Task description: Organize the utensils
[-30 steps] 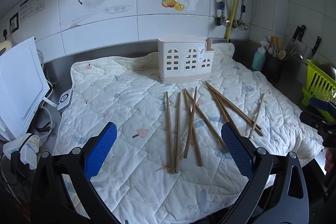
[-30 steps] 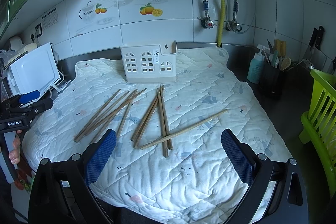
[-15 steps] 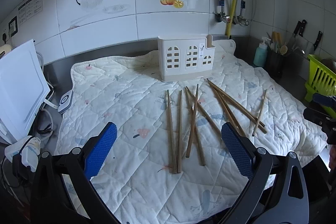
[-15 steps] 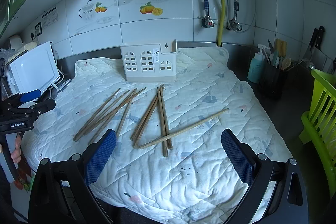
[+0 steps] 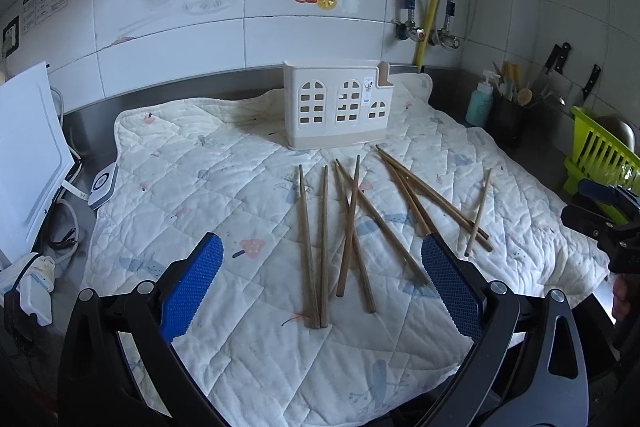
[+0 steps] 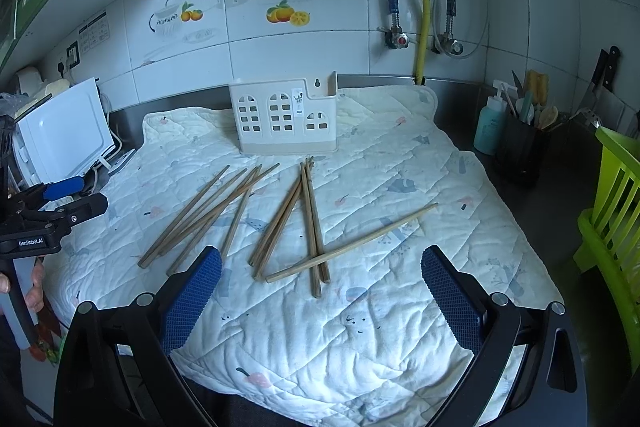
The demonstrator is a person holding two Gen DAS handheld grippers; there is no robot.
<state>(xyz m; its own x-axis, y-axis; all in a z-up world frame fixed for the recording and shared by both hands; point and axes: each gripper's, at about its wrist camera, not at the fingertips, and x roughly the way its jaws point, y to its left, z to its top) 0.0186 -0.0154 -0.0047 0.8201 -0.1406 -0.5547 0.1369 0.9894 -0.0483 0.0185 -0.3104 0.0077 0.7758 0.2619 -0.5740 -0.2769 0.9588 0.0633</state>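
Several wooden chopsticks [image 5: 349, 223] lie scattered on a white quilted mat [image 5: 192, 187]; they also show in the right wrist view [image 6: 308, 223]. A cream house-shaped utensil holder [image 5: 337, 107] stands upright at the mat's back, also seen in the right wrist view [image 6: 285, 119]. My left gripper [image 5: 322, 291] is open and empty, held above the mat's near edge, short of the chopsticks. My right gripper [image 6: 320, 291] is open and empty, near the ends of the crossed chopsticks.
A white appliance [image 5: 28, 159] and cables sit left of the mat. A green dish rack [image 6: 612, 219] stands at the right. A black utensil pot [image 6: 520, 151] and a teal bottle [image 6: 490, 127] stand at the back right. Knives [image 5: 558, 63] hang on the wall.
Both grippers have shifted slightly; the left view has drifted a little toward the chopsticks. Nothing on the mat has moved.
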